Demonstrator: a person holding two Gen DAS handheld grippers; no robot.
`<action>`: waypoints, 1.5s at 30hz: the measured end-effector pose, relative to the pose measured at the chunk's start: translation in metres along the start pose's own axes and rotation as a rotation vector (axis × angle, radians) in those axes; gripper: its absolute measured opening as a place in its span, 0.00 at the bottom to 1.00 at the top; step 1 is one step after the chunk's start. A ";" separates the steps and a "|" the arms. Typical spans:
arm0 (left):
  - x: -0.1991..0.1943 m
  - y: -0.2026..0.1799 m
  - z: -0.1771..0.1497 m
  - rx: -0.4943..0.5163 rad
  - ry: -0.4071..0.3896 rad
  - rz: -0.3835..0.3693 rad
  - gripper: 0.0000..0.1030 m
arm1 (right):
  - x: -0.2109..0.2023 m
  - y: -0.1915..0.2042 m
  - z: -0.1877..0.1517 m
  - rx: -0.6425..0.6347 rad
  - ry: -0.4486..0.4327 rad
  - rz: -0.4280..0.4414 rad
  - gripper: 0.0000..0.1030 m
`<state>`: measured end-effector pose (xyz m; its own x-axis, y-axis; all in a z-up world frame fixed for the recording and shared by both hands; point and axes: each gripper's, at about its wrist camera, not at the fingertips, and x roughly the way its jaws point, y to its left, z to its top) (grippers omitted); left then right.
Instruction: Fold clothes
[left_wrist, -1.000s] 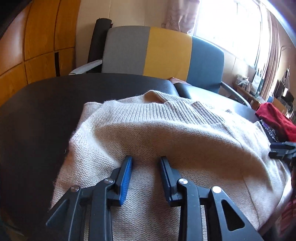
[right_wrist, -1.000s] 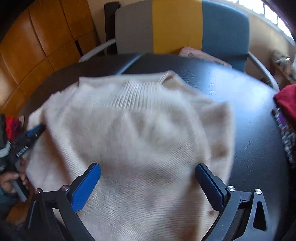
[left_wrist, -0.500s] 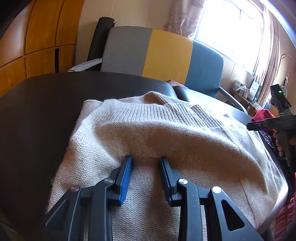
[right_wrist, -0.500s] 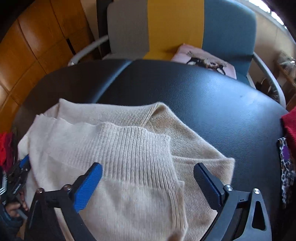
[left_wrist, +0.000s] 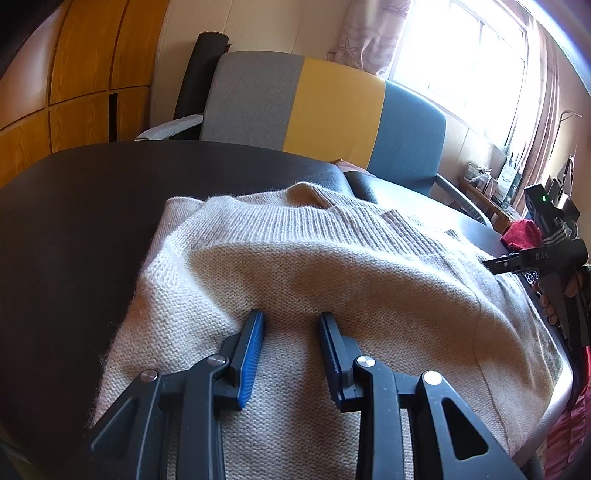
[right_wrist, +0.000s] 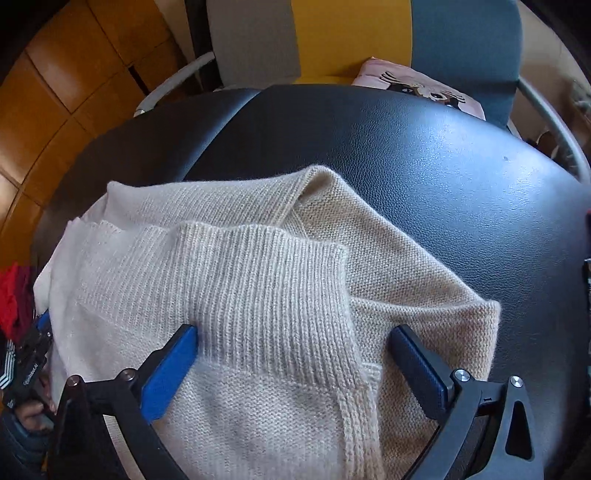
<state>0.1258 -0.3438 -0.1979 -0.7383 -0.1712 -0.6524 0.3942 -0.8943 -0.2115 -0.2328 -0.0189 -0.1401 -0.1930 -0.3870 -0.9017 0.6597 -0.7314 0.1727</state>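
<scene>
- Sweater is lying part-folded on the black table, long axis running left to right.
- We're resting narrow left tongs on it; wide, empty right tongs are straddling its ribbed hem, nearer.

A dark, leather-grained desk carries a folded beige sweater, lying from the centre toward 6 o'clock in the right wrist view. At 3 o'clock in the left wrist view, red cloth sits at the desk's edge.
</scene>
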 end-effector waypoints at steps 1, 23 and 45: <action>0.000 0.000 0.000 0.002 0.002 0.000 0.29 | -0.003 0.003 0.000 -0.011 -0.004 -0.006 0.88; 0.002 0.001 0.005 0.037 0.040 -0.014 0.30 | -0.023 -0.057 -0.010 0.172 -0.176 -0.101 0.38; -0.001 0.003 0.002 0.030 0.035 -0.020 0.30 | -0.021 -0.024 -0.018 0.085 -0.174 -0.232 0.07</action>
<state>0.1266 -0.3473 -0.1963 -0.7263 -0.1391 -0.6731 0.3627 -0.9094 -0.2034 -0.2315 0.0173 -0.1327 -0.4577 -0.2891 -0.8408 0.5217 -0.8531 0.0093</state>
